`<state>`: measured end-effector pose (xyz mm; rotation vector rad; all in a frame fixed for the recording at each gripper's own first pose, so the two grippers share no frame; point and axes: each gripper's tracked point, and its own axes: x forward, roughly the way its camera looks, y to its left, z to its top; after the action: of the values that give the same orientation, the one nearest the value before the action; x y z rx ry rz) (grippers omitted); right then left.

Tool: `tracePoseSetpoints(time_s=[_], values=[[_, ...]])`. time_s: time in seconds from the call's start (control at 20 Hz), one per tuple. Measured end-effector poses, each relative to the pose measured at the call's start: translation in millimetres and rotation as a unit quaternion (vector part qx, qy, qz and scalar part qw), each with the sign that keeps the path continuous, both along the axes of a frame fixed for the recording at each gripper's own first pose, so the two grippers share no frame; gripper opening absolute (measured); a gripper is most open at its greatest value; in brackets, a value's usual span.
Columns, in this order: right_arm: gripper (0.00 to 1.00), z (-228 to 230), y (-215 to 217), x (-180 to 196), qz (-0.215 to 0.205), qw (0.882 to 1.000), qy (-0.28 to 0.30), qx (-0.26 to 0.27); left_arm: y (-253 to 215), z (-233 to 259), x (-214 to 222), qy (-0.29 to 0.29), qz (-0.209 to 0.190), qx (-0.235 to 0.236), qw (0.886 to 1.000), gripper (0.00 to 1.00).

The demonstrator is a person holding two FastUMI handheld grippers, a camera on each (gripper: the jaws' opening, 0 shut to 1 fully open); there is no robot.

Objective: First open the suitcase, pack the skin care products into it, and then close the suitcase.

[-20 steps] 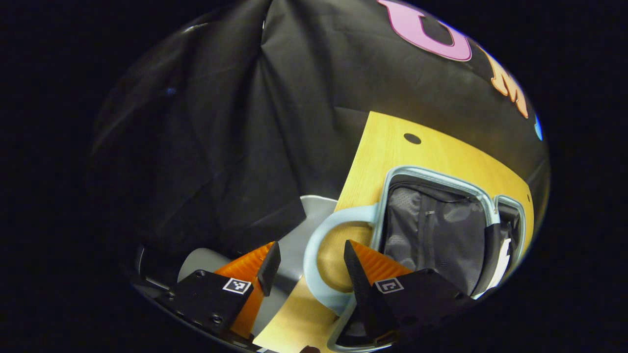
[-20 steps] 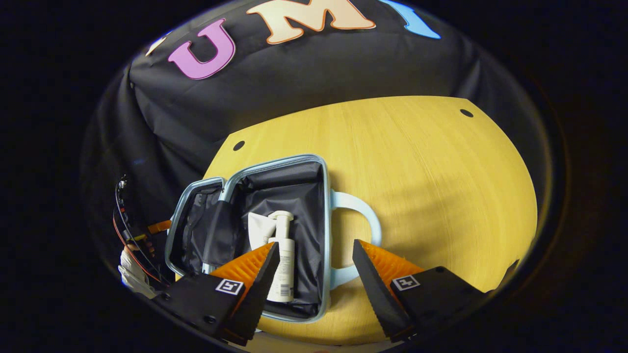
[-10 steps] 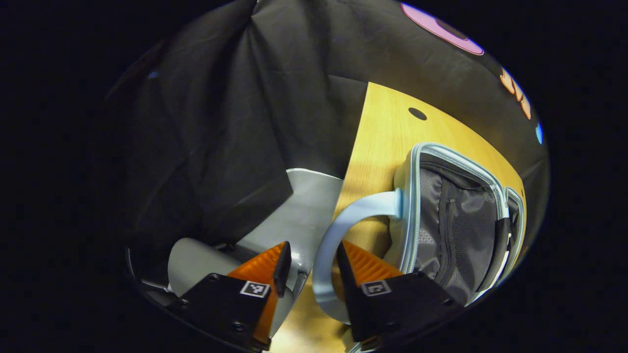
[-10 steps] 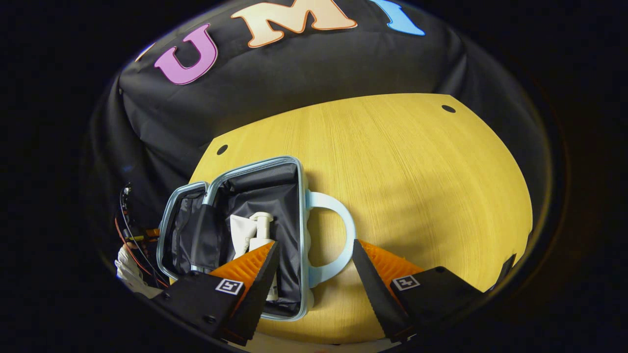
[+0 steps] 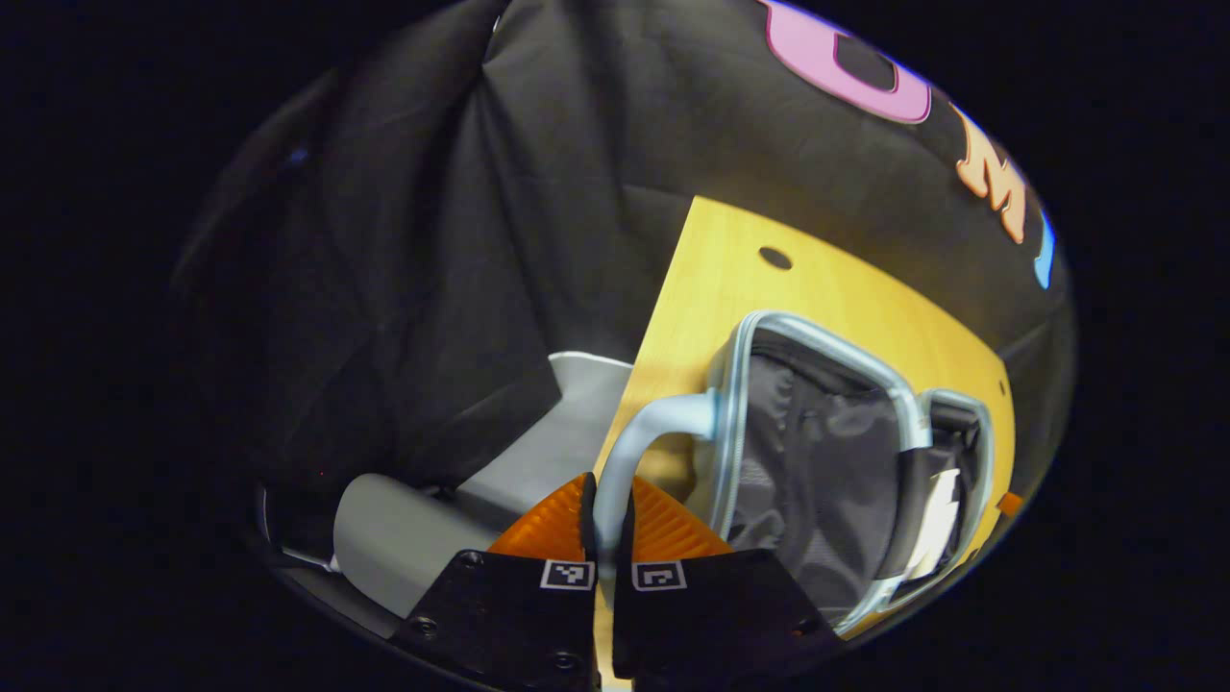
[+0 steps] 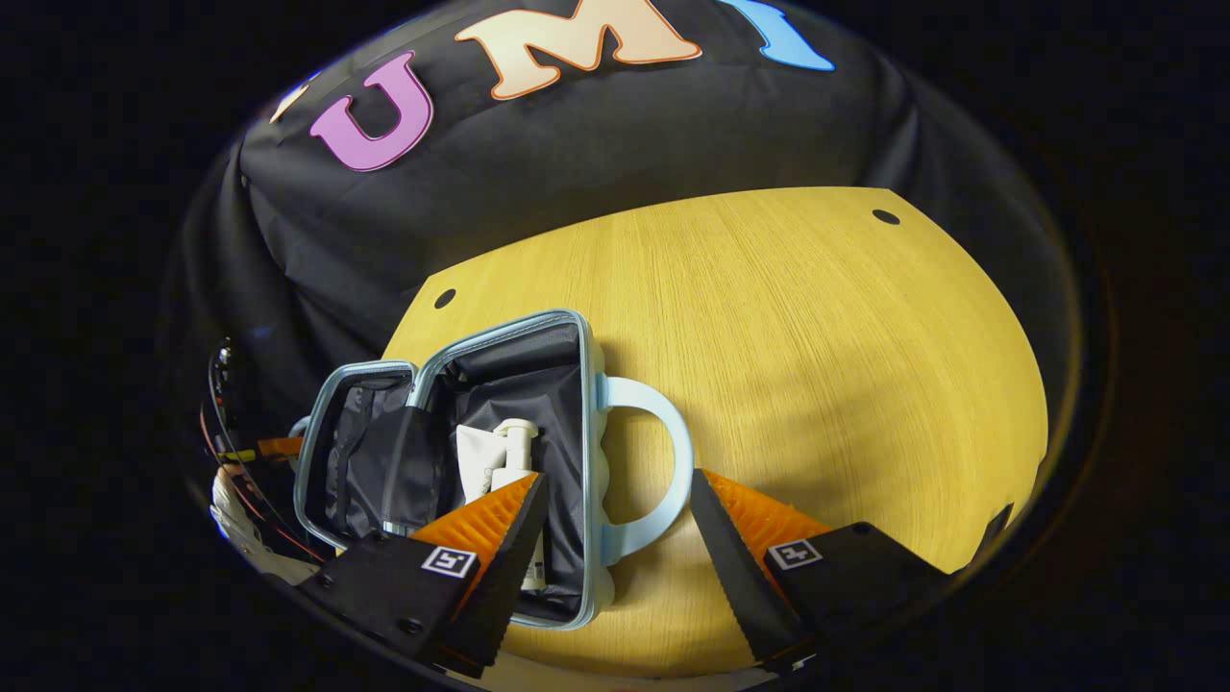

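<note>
A small light-blue suitcase (image 6: 588, 452) lies open on the yellow wooden table (image 6: 817, 365), its two halves lined with dark fabric. In the right half rest a white pump bottle (image 6: 515, 452) and a white tube (image 6: 474, 455). My left gripper (image 5: 607, 509) is shut on the handle (image 5: 642, 432) of the left half, whose rim (image 5: 817, 336) is tilted up off the table. In the right gripper view my right gripper (image 6: 615, 524) stands open above the table, just in front of the other handle (image 6: 663, 471), touching nothing. The left gripper (image 6: 279, 447) peeks out behind the left half.
The table's left edge (image 5: 653, 327) runs close beside the suitcase, with a grey floor patch (image 5: 567, 413) and a grey cylinder (image 5: 394, 538) below it. Black cloth walls surround the table. Bare table (image 6: 865, 317) lies to the right of the suitcase.
My left gripper went from open around the handle to shut on it, and the left half has tipped up off the table. The right gripper has barely moved.
</note>
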<state>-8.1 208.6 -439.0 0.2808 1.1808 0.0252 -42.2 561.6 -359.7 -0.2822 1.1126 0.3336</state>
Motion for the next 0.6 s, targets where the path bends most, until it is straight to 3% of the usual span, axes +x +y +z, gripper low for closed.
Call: tracePoseSetpoints(time_s=[0.2, 0.45, 0.6], values=[[0.94, 1, -7, -1, 0.004, 1.000, -0.007, 0.015, -33, 67, 20, -0.051, -0.016, -0.015, 0.998, 0.00], [0.94, 7, -31, -7, -0.007, 1.000, -0.013, 0.026, -87, 118, 44, -0.093, -0.053, -0.022, 0.994, 0.00], [0.94, 14, -51, -6, -0.018, 0.999, -0.022, 0.028, -120, 146, 61, -0.126, -0.060, -0.050, 0.989, 0.00]])
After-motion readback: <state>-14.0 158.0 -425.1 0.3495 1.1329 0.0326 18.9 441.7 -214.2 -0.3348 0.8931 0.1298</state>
